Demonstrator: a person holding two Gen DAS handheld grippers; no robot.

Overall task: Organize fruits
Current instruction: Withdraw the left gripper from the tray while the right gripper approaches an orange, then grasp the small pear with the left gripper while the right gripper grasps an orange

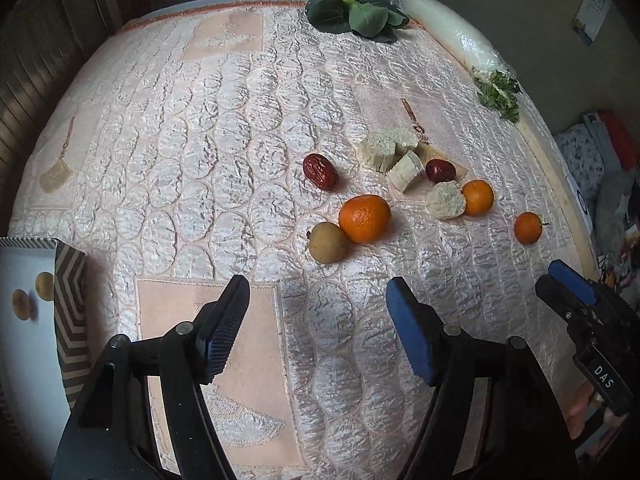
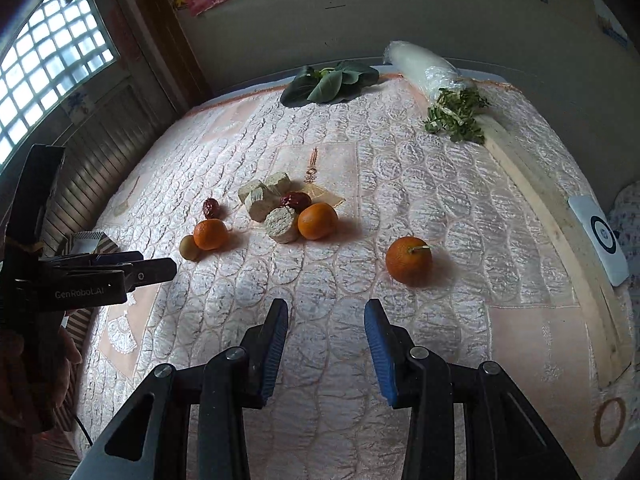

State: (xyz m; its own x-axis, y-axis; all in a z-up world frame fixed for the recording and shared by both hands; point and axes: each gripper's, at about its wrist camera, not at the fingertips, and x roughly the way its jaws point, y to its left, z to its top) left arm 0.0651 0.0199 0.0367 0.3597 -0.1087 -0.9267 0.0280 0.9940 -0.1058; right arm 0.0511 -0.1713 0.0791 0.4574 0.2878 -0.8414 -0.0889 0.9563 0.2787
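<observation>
Three oranges [image 1: 364, 218], two red dates [image 1: 320, 171], one brownish fruit [image 1: 328, 242] — scattered, resting on cloth.

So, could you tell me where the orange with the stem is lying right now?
The orange with the stem lies alone on the quilt, just ahead-right of the open right gripper, apart from the fruit cluster.

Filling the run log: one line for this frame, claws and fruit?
left claw: open, empty | right claw: open, empty | three oranges on bedspread | box: two small fruits inside

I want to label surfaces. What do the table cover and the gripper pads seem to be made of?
Table cover: probably satin-like quilted fabric, glossy; it shows stitched scales and crinkled shine. Left gripper pads: likely blue rubber or plastic, matte, with ribbed edges.
</observation>
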